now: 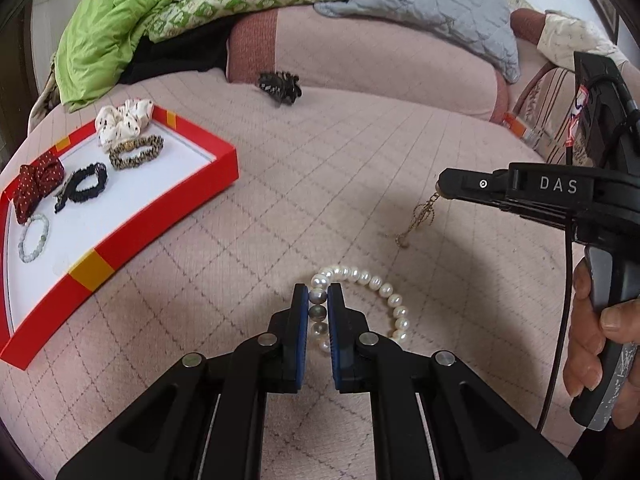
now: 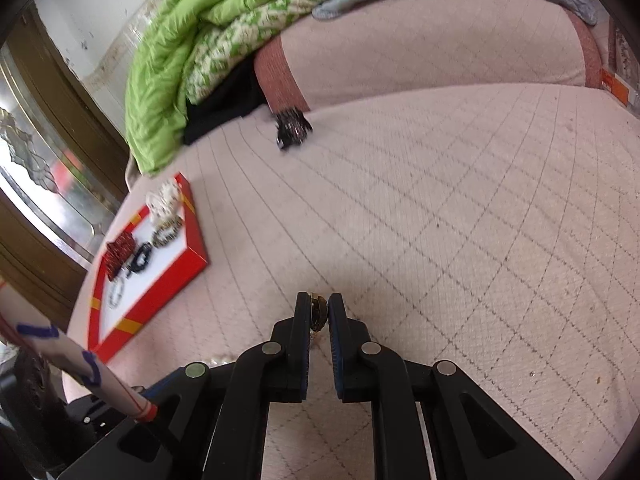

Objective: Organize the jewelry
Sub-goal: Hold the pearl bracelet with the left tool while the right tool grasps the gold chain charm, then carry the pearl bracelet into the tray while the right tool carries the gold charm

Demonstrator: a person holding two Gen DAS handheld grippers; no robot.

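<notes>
Left gripper [image 1: 318, 300] sits at the lower middle of its own view with the blue pads nearly together, pinched on two grey beads of the white pearl bracelet [image 1: 372, 280] that curls off to the right on the pink quilted bedcover [image 1: 320, 184]. I'd judge that strand light and limp, the beads hard and slick, so a pinch across the beads with the rest hanging free looks the safest hold. At the left edge lies the red cardboard tray with a white floor [image 1: 168, 204], already carrying scrunchies and a pale green bead bracelet [image 1: 34, 238]. At the right, the right gripper [image 1: 442, 190] comes in side-on, a thin gold chain [image 1: 420, 218] dangling from its tip. Its own view shows the jaws closed tight on a small dark, gold-edged pendant [image 2: 318, 312] at lower middle. The chain looks fine and prone to tangle, so the solid pendant seems the better purchase. The tray [image 2: 196, 256] lies at the left here, with a black claw clip [image 2: 294, 130] farther up.
</notes>
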